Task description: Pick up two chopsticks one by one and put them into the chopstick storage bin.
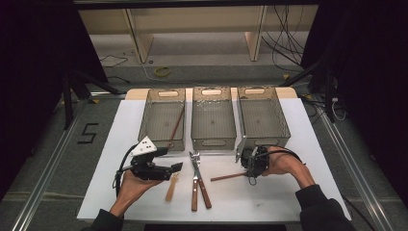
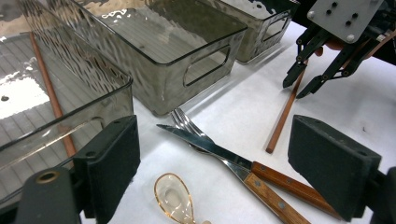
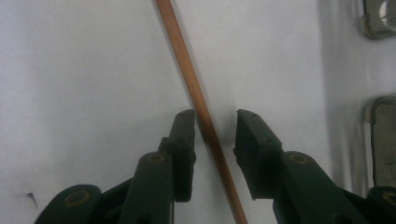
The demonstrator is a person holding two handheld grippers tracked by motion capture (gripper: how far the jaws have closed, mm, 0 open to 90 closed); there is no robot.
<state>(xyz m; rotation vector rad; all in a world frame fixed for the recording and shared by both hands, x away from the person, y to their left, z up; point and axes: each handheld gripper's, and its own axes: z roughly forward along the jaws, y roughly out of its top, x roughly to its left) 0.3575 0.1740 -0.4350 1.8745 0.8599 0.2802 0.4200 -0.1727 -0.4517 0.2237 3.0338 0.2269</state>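
High view: right claw (image 1: 252,169) straddles the chopstick (image 1: 230,176) lying on the counter (image 1: 298,192), lower right of centre. Left claw (image 1: 177,167) open, empty.

Right gripper view: pads (image 3: 186,140) not yet pinching the chopstick (image 3: 196,95). Thin, stiff, light, likely slick; grip squarely mid-shaft.

Looks down and forward from above the near edge onto the white table (image 1: 298,144) and three bins. Rides low on the left, facing across at the chopstick (image 2: 284,116). Hangs close over that same chopstick (image 3: 196,93) from the right, pointing straight down.
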